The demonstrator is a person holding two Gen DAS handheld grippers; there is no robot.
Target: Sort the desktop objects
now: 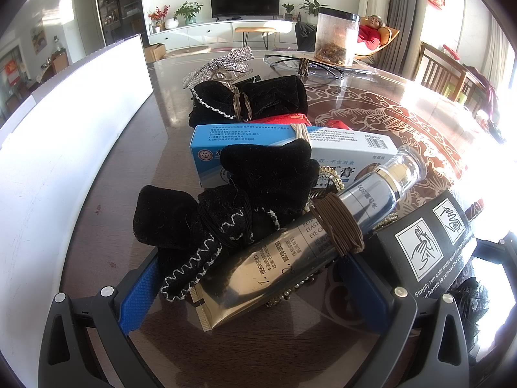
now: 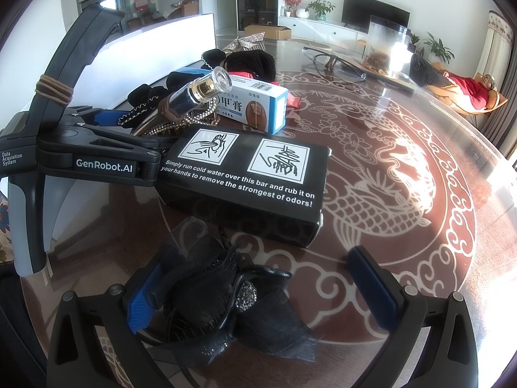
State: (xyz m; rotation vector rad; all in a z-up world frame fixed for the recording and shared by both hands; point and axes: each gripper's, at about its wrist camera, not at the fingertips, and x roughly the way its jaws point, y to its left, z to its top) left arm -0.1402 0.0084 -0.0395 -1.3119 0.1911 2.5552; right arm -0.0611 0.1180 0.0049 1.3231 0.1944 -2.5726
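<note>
In the left wrist view my left gripper (image 1: pixel 252 291) stands open around a gold eye-cream tube (image 1: pixel 278 258) with a brown hair tie (image 1: pixel 339 226) wound round it. A black velvet bow (image 1: pixel 200 226) lies against the left pad. The right wrist view shows my right gripper (image 2: pixel 258 294) open over the table, with a black mesh hair clip (image 2: pixel 219 294) with rhinestones lying between its pads, nearer the left one. A black soap-bar box (image 2: pixel 245 181) lies just beyond it, and the left gripper (image 2: pixel 139 129) reaches in from the left.
A blue-and-white ointment box (image 1: pixel 258 142), a second velvet bow (image 1: pixel 252 97), a rhinestone bow (image 1: pixel 223 63), glasses (image 1: pixel 303 64) and a clear jar (image 1: pixel 336 38) sit farther back. A white bin wall (image 1: pixel 64 129) runs along the left. A person (image 2: pixel 468 87) reclines beyond the table.
</note>
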